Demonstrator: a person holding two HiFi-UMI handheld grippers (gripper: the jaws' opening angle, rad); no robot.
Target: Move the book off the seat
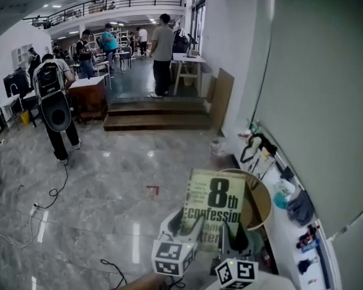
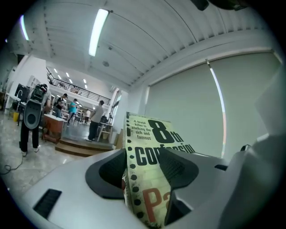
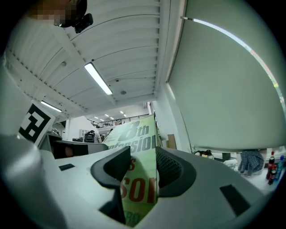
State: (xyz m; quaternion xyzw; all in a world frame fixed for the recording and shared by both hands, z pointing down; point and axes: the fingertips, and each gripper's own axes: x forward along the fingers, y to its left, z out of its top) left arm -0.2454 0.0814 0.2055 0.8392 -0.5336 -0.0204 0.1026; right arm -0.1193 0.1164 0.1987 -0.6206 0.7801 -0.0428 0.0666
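Ahead of left tongs (image 1: 188,224) and right tongs (image 1: 234,231), book (image 1: 214,200) juts lengthwise away.

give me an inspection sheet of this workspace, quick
surface: glossy marble floor; white ledge along the right wall
job's things: book held upright in the air, cover facing the head view; round wooden top behind it, unclear whether it is the seat
clutter: dark bag and small bottles among bits on the ledge
grippers: left gripper and right gripper both clamped on the book's lower part
cables: black cable trailing over the floor
surroundings: people standing among tables beyond wooden steps; drawn blind at right
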